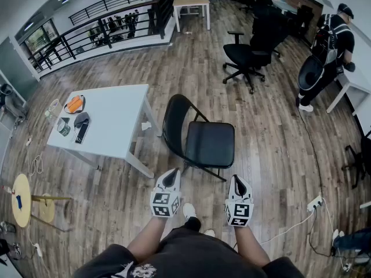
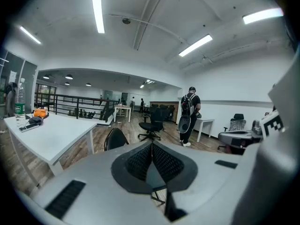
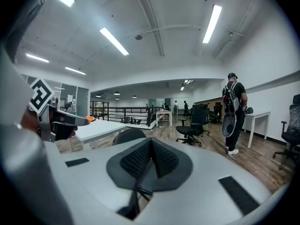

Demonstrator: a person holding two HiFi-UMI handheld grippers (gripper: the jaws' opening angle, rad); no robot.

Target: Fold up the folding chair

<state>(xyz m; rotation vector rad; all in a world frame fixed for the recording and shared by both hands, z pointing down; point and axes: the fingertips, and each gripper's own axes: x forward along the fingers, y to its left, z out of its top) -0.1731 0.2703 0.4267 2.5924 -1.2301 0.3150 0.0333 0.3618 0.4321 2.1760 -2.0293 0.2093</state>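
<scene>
1. Standing unfolded on the wooden floor [image 1: 272, 155], the black folding chair [image 1: 200, 138] is seen with its seat down and its backrest upright.
2. The left gripper [image 1: 171, 179] is held just short of the chair's near edge, its jaws pressed together with nothing between them.
3. The right gripper [image 1: 237, 184] is held near the same edge, likewise closed and empty.
4. A white table [image 1: 116, 112] is set just left of the chair. A black office chair [image 1: 246, 54] and a person [image 1: 330, 45] are seen well beyond it.
</scene>
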